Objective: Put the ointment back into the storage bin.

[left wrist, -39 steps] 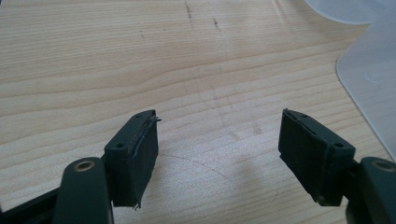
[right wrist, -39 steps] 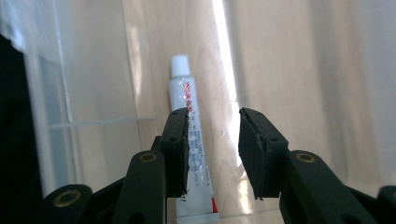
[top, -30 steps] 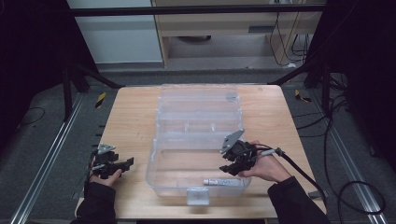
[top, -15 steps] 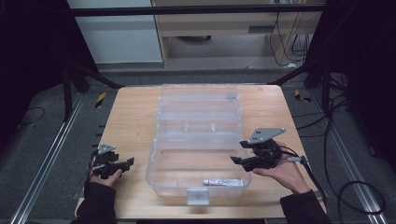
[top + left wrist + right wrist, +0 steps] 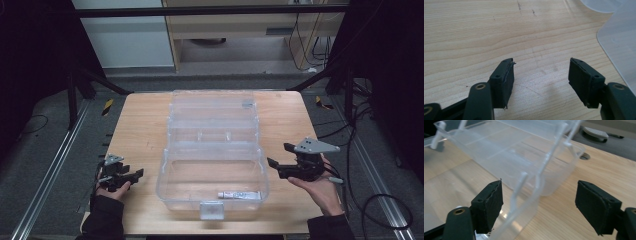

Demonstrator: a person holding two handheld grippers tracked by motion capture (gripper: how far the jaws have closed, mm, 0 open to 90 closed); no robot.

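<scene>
A clear plastic box (image 5: 176, 186) stands open in the middle of the wooden table, its lid (image 5: 212, 107) tilted back. A small white tube (image 5: 239, 195) lies in the box's front right corner. My right gripper (image 5: 279, 161) is open just right of the box, level with its rim, jaws pointing left. In the right gripper view the box's corner (image 5: 529, 195) stands between and beyond the two black jaws. My left gripper (image 5: 134, 175) rests low on the table left of the box, open, with bare wood between its jaws.
The wooden table (image 5: 140, 125) has free surface on both sides of the box. A latch tab (image 5: 211, 210) hangs at the box's front edge. Dark floor, metal rails and cables lie around the table.
My right gripper has come out of the box, leaving the white tube inside, and moved right to the box's outer side. The left gripper has stayed put.
</scene>
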